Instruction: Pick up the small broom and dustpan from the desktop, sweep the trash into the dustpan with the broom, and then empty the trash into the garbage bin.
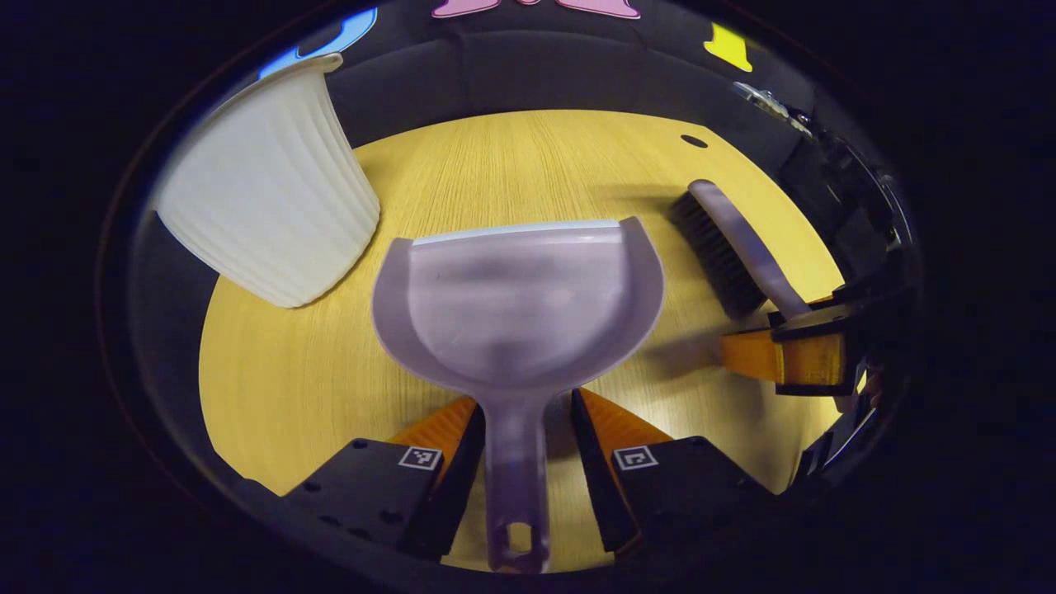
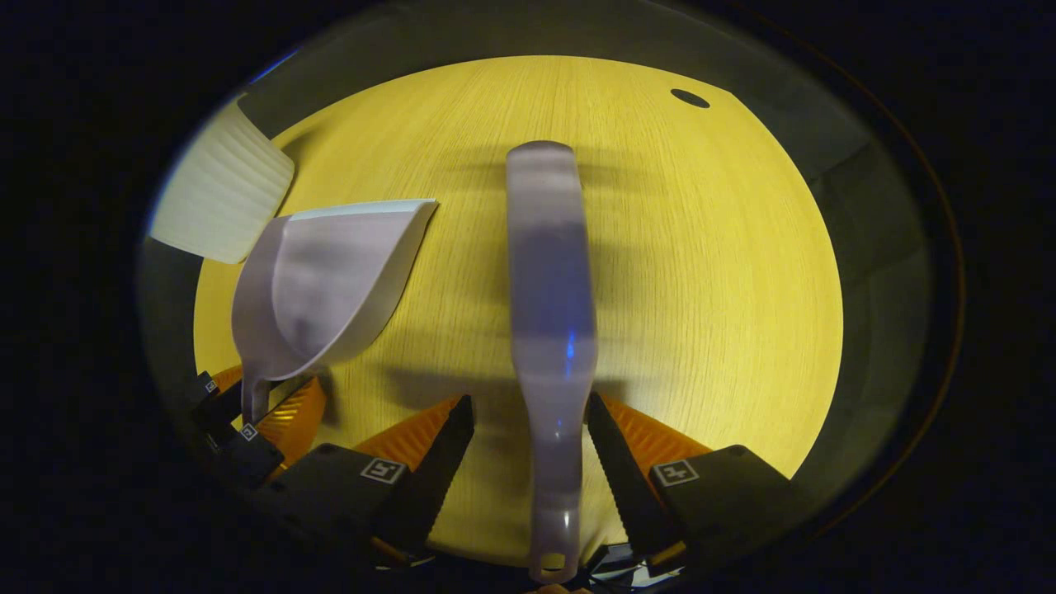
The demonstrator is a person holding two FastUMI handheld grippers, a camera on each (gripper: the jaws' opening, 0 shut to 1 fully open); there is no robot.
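In the left gripper view, the left gripper [image 1: 518, 450] has its two fingers set either side of the dustpan [image 1: 518, 301] handle, apparently clamping it, with the pan's mouth facing away over the yellow desktop [image 1: 289, 388]. The white ribbed garbage bin [image 1: 268, 186] stands just beyond the pan to its left, and farther right the other gripper carries the broom [image 1: 730, 247], bristles toward the table. In the right gripper view, the right gripper [image 2: 530, 458] closes its fingers on the broom's handle, the brush pointing forward, the dustpan off to the left. Both tools look picked up, so the first step seems done. No trash is visible on the desktop or in the pan, so whether sweeping and emptying remain cannot be told.
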